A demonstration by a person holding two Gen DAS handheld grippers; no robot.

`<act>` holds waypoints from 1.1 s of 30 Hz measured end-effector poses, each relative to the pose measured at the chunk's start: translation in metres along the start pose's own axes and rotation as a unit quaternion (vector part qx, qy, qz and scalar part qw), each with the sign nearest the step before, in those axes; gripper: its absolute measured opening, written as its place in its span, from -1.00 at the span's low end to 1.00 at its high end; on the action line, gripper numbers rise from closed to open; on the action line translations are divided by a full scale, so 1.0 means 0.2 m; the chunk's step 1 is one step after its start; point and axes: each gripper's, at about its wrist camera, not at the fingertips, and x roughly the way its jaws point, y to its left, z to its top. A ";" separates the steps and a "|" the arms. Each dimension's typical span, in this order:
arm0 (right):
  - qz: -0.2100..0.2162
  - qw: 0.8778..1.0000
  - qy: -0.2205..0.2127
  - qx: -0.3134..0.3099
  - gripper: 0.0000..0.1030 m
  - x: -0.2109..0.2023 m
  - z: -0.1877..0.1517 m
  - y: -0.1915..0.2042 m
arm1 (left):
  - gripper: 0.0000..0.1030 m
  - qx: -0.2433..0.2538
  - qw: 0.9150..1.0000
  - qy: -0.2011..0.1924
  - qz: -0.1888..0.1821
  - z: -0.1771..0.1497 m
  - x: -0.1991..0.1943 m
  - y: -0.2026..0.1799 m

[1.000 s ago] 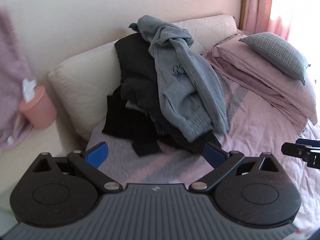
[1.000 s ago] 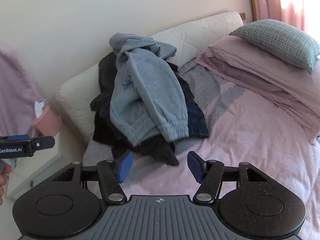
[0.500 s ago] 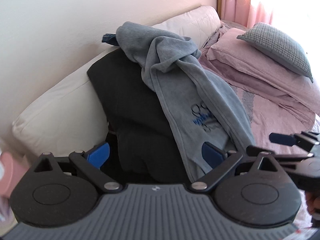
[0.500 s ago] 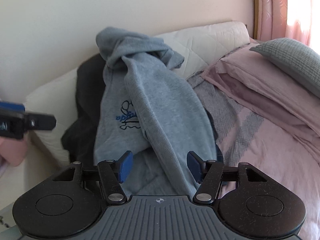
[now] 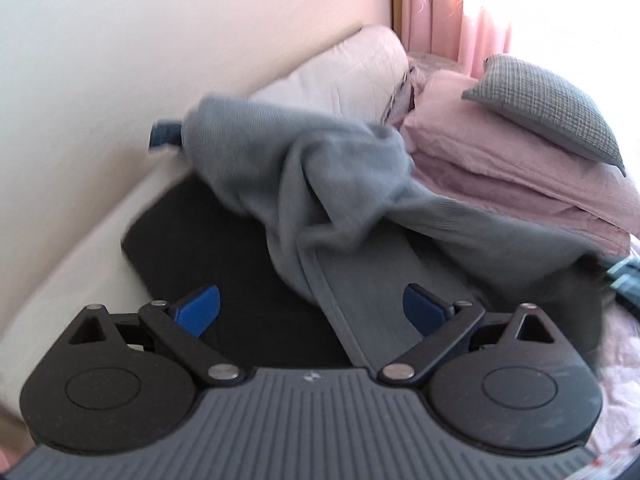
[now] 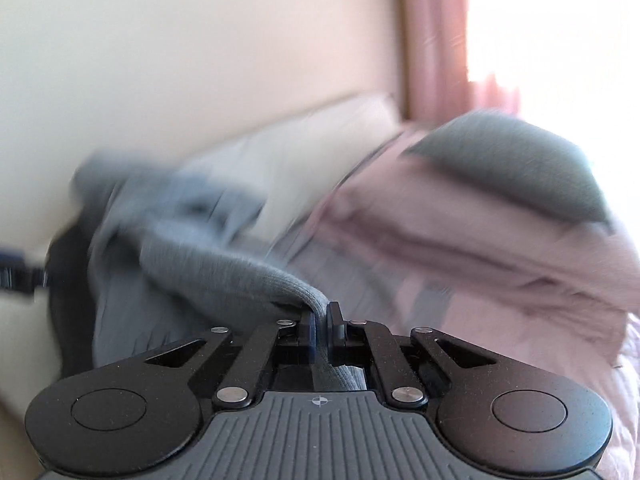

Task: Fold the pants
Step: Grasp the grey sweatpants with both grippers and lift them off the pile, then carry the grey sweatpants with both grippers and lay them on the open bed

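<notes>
The grey pants [image 6: 224,276] were clamped by the right gripper [image 6: 319,326]; the left gripper [image 5: 312,304] was spread wide. Tangled legs could have dragged the dark clothes [image 5: 208,248] along.

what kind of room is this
Most likely a bedroom: a bed with pink bedding, a grey pillow on it, pink curtains at a bright window, and clothes piled against the headboard.
</notes>
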 end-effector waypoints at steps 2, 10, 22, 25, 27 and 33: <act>-0.016 0.999 -0.029 0.026 -0.98 -0.01 0.08 -0.05 | 0.88 0.007 1.000 -0.016 0.006 0.08 0.05 0.06; -0.018 0.996 -0.062 0.058 -0.98 0.08 0.33 -0.10 | 0.93 -0.015 0.998 -0.056 0.026 0.42 0.31 0.33; 0.024 0.994 -0.078 0.071 -0.98 0.06 0.52 -0.11 | -0.73 -0.053 0.996 -0.070 -0.021 0.51 0.37 0.42; 0.036 0.991 -0.095 0.082 -0.98 -0.04 0.53 -0.13 | -0.76 -0.050 0.993 -0.103 -0.038 0.52 0.19 0.37; 0.039 0.988 -0.116 0.089 -0.98 -0.16 0.54 -0.15 | -0.76 -0.026 0.990 -0.134 -0.046 0.54 0.03 0.27; 0.013 0.977 -0.183 0.107 -0.98 -0.61 0.53 -0.32 | -0.76 0.048 0.971 -0.200 -0.121 0.51 -0.44 -0.15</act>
